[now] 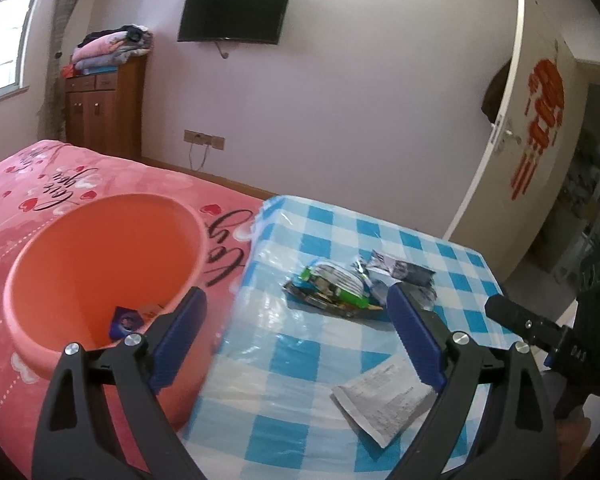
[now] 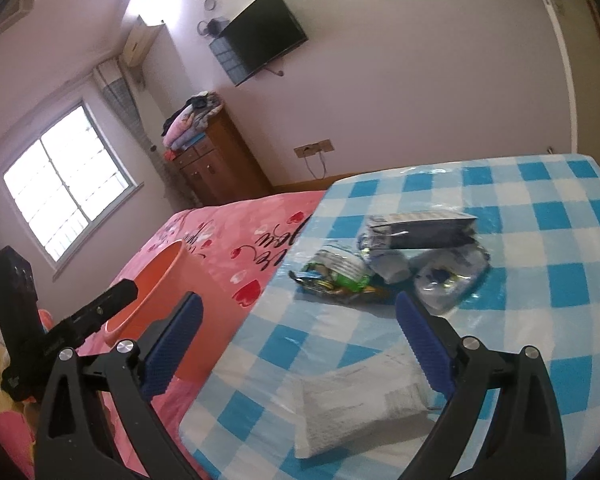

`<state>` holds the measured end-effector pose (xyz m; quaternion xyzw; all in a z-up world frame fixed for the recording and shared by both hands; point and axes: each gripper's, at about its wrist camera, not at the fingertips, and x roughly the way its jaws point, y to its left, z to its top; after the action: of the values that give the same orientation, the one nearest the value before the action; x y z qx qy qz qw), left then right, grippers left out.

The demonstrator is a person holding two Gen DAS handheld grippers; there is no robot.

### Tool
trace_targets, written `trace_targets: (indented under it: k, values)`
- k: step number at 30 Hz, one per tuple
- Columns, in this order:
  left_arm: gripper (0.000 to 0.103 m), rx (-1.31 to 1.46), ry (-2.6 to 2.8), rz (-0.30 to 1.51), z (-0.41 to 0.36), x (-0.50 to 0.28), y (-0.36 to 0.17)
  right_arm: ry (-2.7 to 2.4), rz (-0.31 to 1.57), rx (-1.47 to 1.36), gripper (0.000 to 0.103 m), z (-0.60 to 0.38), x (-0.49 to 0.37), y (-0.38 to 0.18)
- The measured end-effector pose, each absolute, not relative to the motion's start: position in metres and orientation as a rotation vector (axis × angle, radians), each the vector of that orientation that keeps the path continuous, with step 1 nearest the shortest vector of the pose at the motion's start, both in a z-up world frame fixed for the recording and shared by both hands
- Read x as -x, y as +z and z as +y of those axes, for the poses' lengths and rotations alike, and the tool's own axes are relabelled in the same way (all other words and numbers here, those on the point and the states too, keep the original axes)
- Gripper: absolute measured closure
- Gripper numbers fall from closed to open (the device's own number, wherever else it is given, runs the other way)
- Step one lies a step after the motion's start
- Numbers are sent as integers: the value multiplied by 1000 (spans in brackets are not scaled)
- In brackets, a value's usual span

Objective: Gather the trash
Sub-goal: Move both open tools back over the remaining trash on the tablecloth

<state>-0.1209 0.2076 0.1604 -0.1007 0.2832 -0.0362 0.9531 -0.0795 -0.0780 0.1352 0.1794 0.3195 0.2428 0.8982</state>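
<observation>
Both spread wide, empty: left gripper [image 1: 296, 340], right gripper [image 2: 298, 344]. Lower right of the frame, on checkered table [image 1: 300, 412]: flat white paper packet [image 1: 384, 400], probably light and limp; best pinched at raised edge. Orange bin [image 1: 100, 272] at left.

My left gripper [image 1: 296, 312] is spread wide, blue pads [image 1: 414, 340] well apart and holding nothing. My right gripper [image 2: 298, 318] is spread just as wide, also holding nothing. Each shows at the near edge of the other's view, side by side, both pointing forward.
</observation>
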Motion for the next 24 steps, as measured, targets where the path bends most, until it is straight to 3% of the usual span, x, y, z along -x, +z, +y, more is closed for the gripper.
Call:
trace_targets:
  k: [14, 24]
  values:
    - [11, 116, -132, 658, 153, 89, 144, 406, 681, -418, 7, -131, 75, 94]
    - [11, -134, -358, 761, 71, 9, 148, 389, 751, -514, 7, -167, 60, 53]
